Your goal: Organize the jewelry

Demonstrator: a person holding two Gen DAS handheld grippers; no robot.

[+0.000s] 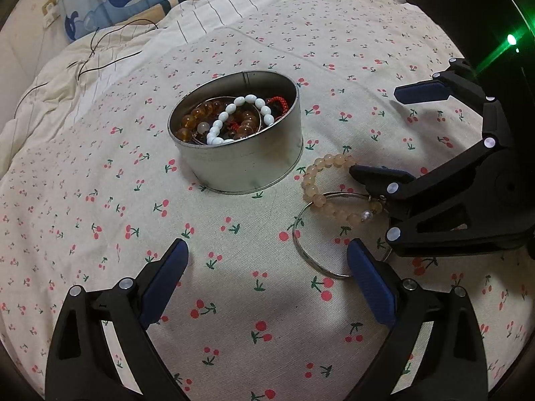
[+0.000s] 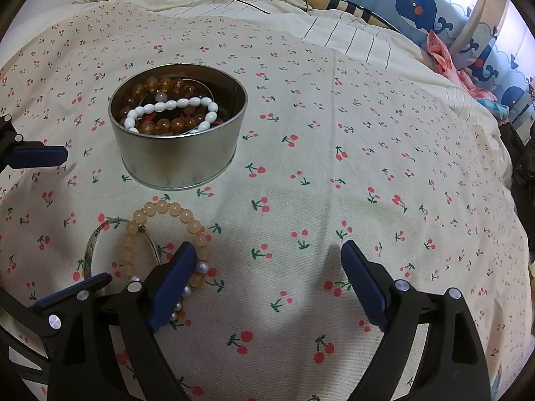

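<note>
A round silver tin (image 1: 240, 163) (image 2: 177, 153) stands on the cherry-print bedcover and holds a white bead bracelet (image 1: 240, 113) (image 2: 174, 107), amber beads and red cord. A peach bead bracelet (image 1: 321, 183) (image 2: 174, 220) lies over a thin silver bangle (image 1: 301, 244) (image 2: 92, 240) just right of the tin in the left wrist view. My left gripper (image 1: 267, 270) is open and empty, its right finger beside the bangle. My right gripper (image 2: 267, 267) (image 1: 374, 130) is open and empty, its left finger resting at the peach bracelet's near end.
The cherry-print cover (image 2: 334, 167) spreads across the bed. A striped cream quilt (image 1: 207, 10) and a whale-print bumper (image 2: 418, 6) lie behind. A thin black cord (image 1: 100, 50) lies on the quilt. Pink fabric (image 2: 444, 56) sits at the far right.
</note>
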